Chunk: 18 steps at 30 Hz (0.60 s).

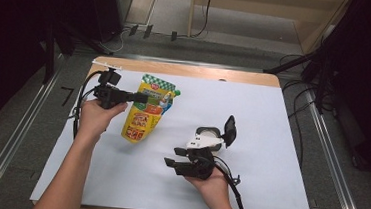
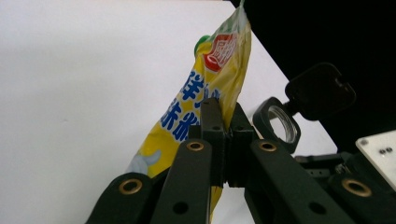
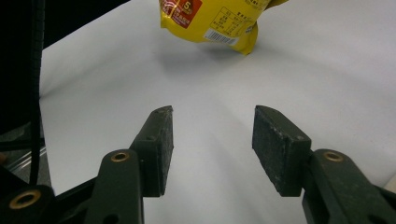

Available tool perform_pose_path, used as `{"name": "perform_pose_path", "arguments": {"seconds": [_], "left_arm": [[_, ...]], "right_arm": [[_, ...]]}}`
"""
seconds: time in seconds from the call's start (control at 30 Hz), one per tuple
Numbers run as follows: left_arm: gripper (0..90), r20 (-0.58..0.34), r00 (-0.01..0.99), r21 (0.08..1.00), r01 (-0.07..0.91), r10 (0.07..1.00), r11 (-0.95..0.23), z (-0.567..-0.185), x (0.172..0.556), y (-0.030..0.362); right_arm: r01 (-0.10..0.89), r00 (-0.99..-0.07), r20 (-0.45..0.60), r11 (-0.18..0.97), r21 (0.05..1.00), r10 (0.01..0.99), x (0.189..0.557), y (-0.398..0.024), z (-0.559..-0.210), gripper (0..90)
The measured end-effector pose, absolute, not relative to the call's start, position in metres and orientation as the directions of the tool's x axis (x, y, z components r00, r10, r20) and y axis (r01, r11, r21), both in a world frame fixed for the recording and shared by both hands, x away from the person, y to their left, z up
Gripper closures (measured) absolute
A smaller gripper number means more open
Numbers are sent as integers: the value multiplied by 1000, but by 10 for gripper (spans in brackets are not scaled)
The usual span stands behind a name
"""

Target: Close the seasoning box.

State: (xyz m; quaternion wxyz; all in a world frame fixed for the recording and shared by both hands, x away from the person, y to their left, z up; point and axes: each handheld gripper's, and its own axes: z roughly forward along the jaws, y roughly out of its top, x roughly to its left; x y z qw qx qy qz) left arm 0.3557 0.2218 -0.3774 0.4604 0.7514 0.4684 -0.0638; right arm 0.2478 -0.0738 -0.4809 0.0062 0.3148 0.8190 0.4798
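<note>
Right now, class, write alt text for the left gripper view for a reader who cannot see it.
The left gripper pinches a yellow pouch shut between its black jaws, over a white table. To the right, an open black-lidded jar stands.

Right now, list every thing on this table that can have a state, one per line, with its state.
Yellow pouch: lifted off the sheet, hanging, pinched at its side.
Left gripper: shut on the yellow pouch.
Right gripper: open, nothing between its jaws.
Black container: hinged lid flipped open, standing up; whether anything is inside cannot be told.
White sheet: spread flat over the table.
</note>
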Motion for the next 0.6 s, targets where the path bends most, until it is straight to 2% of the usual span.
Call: {"name": "perform_pose_path", "arguments": {"seconds": [0.6], "left_arm": [[852,-486,575,667,731,658,-146,-383,319,240]], "right_arm": [[485,-821,277,353,800,500,249,-70,-472,497]]}}
